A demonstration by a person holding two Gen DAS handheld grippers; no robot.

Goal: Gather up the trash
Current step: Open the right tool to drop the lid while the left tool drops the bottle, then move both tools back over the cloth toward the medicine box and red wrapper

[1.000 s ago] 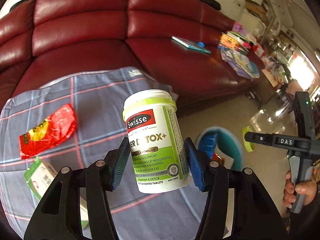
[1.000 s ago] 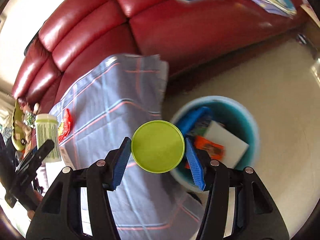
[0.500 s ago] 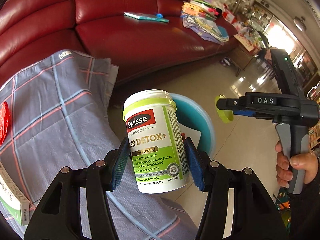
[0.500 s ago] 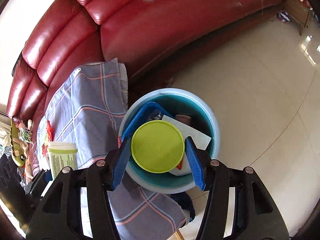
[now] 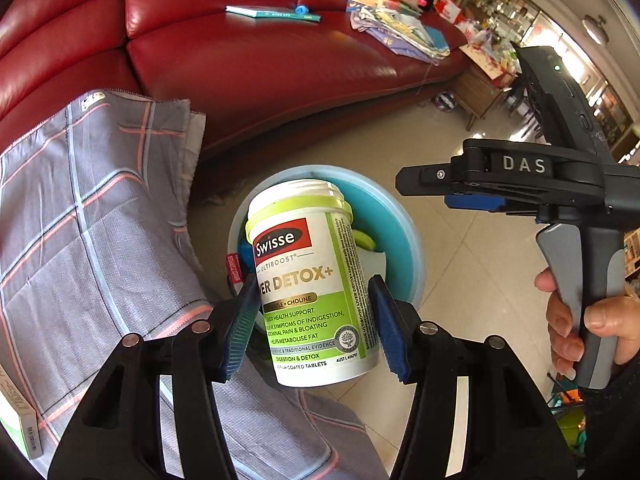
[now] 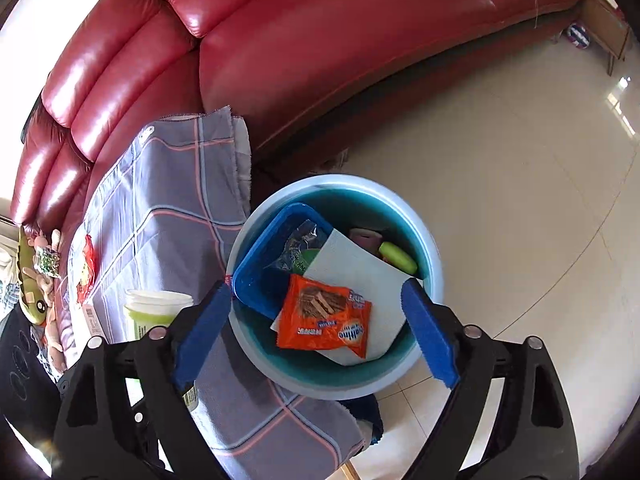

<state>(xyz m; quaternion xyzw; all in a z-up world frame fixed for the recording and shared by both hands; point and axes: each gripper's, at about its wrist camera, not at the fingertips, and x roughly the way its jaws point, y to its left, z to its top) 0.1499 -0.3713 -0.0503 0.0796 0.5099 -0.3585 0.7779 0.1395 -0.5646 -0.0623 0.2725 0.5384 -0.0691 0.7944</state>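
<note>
In the lower middle of the left wrist view, the left gripper [image 5: 314,324] is clenching the bottle [image 5: 310,300] across its lower label, 1 blue pad on each side. The bottle is standing nearly upright, tilted slightly, with its threaded neck uncapped. Just behind and below it, in the middle of the frame, the bin [image 5: 404,224] is sitting on the floor [image 5: 460,272].

The bottle looks like stiff, light plastic with a glossy label, so it is probably a little slippery; the hold across the straight wall low on the label seems the sensible place, clear of the narrower neck. Whether tablets are inside cannot be told.

In the right wrist view, the right gripper [image 6: 316,332] is hanging released over the bin [image 6: 434,264], its pads spread wide with nothing between them. Inside the bin are lying a snack packet [image 6: 324,316], a sheet of paper [image 6: 360,272], a blue tub [image 6: 260,272] and a green lid [image 6: 398,258].

Further off, at the left, a checked cloth [image 6: 172,208] is draped beside the bin, and a red sofa [image 6: 320,40] is filling the top of the frame.
</note>
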